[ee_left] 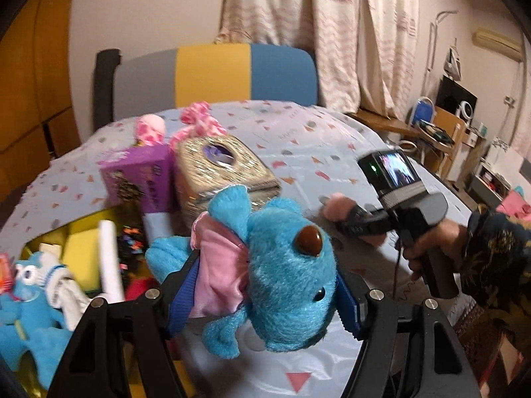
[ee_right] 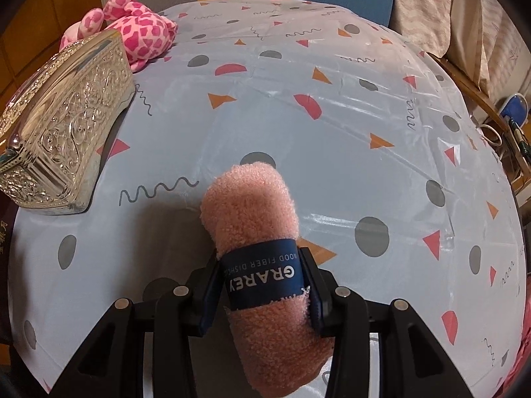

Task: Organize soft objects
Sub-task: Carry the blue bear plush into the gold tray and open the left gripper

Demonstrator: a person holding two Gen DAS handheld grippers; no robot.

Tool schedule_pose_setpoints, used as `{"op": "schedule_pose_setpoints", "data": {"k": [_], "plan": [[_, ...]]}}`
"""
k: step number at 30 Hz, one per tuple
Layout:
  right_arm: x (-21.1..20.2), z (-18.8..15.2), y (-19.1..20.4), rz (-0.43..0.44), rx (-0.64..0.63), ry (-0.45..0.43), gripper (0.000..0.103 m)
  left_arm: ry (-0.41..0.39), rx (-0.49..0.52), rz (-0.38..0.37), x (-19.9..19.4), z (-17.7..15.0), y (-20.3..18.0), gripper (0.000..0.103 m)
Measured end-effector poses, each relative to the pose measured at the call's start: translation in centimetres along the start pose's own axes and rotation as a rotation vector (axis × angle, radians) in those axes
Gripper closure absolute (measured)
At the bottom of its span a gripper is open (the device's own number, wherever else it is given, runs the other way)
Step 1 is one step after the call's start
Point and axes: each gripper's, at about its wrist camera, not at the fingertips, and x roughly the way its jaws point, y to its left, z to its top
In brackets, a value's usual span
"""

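Note:
My left gripper (ee_left: 265, 292) is shut on a blue plush animal (ee_left: 282, 282) with a pink dress, held above the table's near edge. My right gripper (ee_right: 260, 282) is shut on a rolled pink dishcloth (ee_right: 252, 205) with a dark blue band, held over the patterned tablecloth (ee_right: 332, 132). The right gripper also shows in the left wrist view (ee_left: 335, 212), to the right of the plush. A pink spotted plush (ee_right: 139, 30) lies at the far left of the table behind the silver box. Another blue plush (ee_left: 30, 301) sits in a yellow bin (ee_left: 79, 252) at lower left.
An ornate silver tissue box (ee_right: 66, 126) stands on the table's left side, also in the left wrist view (ee_left: 222, 169), beside a purple box (ee_left: 139, 175). A grey, yellow and blue chair back (ee_left: 212, 76) stands behind the table. Curtains and shelves are at right.

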Motion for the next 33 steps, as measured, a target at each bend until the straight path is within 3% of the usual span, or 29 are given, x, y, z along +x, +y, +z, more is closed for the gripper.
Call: {"op": "schedule_pose_setpoints", "data": {"k": [17, 21, 30, 33], "plan": [[0.8, 0.7, 0.2, -0.024, -0.040, -0.018, 0.059, 0.008, -0.124, 0.095, -2.1, -0.8, 6.2, 0.030], [0.8, 0.7, 0.2, -0.029, -0.049, -0.020, 0.059, -0.009, -0.204, 0.137, -3.5, -0.7, 10.0, 0.030], [0.8, 0.8, 0.4, -0.036, -0.073, -0.022, 0.060, -0.053, -0.449, 0.388, -10.1, -3.0, 22.2, 0.031], [0.9, 0.9, 0.4, -0.037, -0.079, -0.022, 0.060, -0.038, -0.505, 0.387, -11.0, -4.3, 23.9, 0.031]]}}
